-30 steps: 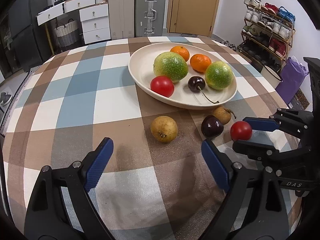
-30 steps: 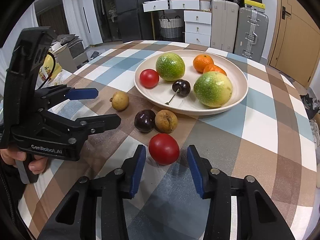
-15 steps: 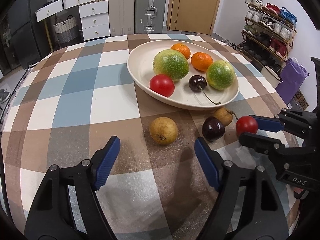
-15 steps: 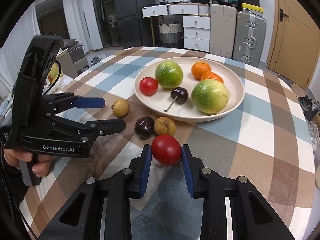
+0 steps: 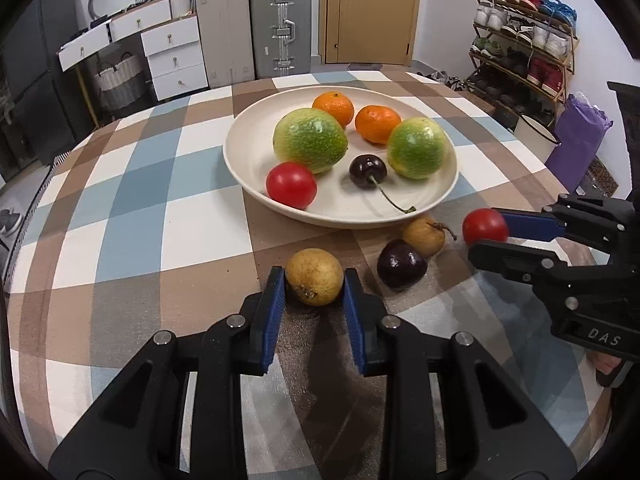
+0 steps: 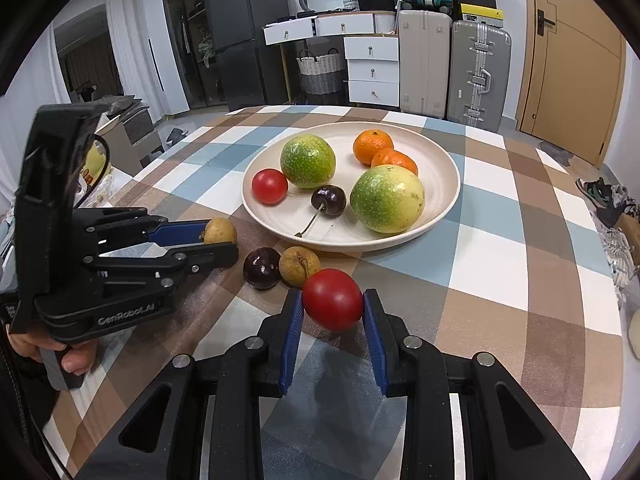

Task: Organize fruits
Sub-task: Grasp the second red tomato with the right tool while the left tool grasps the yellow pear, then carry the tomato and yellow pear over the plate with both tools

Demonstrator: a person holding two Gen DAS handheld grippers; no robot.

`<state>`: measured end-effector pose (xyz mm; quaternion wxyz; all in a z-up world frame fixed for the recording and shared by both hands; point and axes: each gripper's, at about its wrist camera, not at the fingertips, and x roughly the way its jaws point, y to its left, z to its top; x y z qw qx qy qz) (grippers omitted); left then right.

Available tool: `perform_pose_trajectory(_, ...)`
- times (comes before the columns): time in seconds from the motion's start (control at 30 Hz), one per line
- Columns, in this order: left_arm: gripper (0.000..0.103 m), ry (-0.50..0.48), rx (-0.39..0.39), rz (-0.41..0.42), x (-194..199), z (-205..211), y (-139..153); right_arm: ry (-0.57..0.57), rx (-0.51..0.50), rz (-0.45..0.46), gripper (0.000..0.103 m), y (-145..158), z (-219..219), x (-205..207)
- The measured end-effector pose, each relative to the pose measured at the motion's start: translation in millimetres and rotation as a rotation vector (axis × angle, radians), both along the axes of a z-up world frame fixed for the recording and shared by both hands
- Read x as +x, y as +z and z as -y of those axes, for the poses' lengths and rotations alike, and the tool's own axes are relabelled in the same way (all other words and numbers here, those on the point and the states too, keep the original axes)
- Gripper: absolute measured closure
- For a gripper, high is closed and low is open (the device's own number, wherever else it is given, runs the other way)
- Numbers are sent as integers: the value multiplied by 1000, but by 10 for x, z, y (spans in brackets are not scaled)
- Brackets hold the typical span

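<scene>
Grips: While both grippers clamp down at once, the left gripper [image 5: 314, 280], its jaws having just closed in, pinches the yellow-brown fruit [image 5: 315, 276] on the table [image 5: 132, 200], and the right gripper [image 6: 332, 306] squeezes the red tomato [image 6: 333, 299], which looks lifted just clear of the cloth.
Step in hand: lift, then carry to the plate, I'd judge.
Doing it well: keep the squeeze gentle, these skins likely bruise; raise each fruit straight up before swinging across, so the dark cherry [image 5: 401, 264] and the small brown fruit [image 5: 423, 232] sitting between the two grippers don't get knocked.
Landing: clear the near rim of the plate [image 5: 450, 184], then lower into the bare front patch, away from the stem of the cherry on the plate [image 5: 368, 171].
Count on the table: two yellow-brown fruits, one dark cherry, one tomato in the right gripper.
Count on the plate: one tomato [image 5: 291, 184], one cherry, two green fruits [image 5: 310, 140], and furthest back, two oranges [image 5: 333, 109].
</scene>
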<state>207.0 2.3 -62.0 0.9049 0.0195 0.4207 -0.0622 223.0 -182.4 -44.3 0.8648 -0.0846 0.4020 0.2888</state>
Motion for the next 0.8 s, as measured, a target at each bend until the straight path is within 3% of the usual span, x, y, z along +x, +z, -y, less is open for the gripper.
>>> perform_pose_trajectory(0.8, 77, 15, -1, 78, -158, -19, 187, -43, 58, 48, 72, 110, 96, 15)
